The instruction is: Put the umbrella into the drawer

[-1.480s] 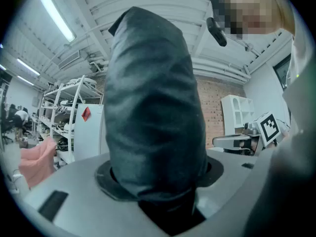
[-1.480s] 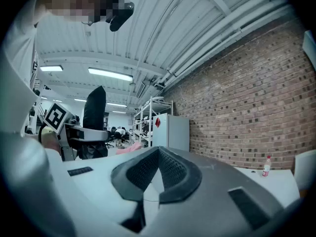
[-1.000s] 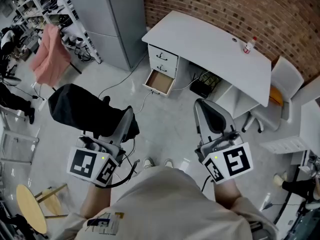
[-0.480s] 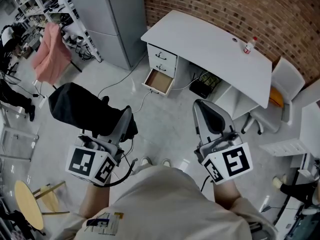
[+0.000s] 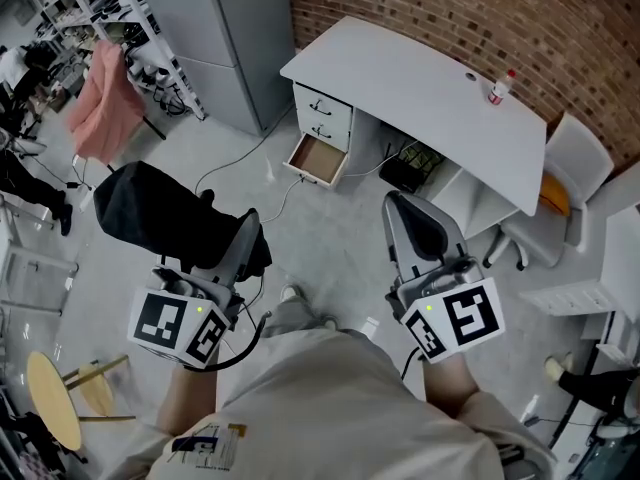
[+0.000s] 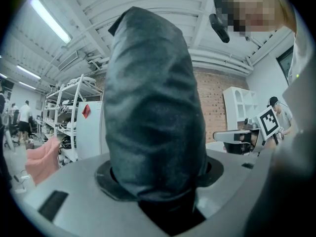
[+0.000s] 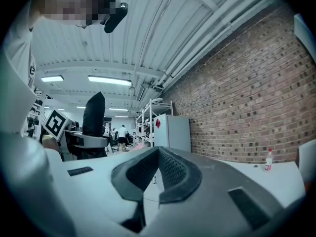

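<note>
Holding umbrella [image 5: 160, 211] in left hand-held gripper [image 5: 248, 230], long axis toward 10 o'clock, open drawer [image 5: 318, 160] at 1 o'clock; right hand-held gripper [image 5: 400, 210] closed, empty.

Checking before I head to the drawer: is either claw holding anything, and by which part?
The left claw grips the black umbrella near one end; the right claw is empty.

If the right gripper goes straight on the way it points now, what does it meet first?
Probably the grey cabinet. The right gripper seems to pass just above the left end of the desk, though depth is unclear.
</note>
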A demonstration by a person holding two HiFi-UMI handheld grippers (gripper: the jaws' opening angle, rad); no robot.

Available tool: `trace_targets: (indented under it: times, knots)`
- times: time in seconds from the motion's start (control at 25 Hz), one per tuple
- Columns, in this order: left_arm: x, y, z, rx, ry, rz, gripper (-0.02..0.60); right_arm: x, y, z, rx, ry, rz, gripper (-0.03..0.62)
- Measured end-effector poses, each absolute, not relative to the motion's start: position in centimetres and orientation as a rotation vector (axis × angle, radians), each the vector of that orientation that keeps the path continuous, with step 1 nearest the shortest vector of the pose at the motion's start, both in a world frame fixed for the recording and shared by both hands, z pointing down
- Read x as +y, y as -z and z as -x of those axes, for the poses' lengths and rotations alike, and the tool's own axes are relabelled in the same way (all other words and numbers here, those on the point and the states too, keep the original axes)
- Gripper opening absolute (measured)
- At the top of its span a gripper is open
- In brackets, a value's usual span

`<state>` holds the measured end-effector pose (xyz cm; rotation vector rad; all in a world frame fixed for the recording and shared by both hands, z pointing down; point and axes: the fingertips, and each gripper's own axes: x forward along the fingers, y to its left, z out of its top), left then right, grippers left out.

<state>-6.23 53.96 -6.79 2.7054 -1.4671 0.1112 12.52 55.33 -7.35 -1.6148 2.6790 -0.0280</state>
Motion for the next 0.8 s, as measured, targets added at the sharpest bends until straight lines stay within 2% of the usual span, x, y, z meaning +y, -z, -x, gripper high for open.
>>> trace_targets:
  times: [0.8]
  knots:
    - [46.6,2.8,7.6,-1.459,-0.068,-2.699,0.276,48.8,3.4,-11.7,2.728,0.031,1.618,0.008]
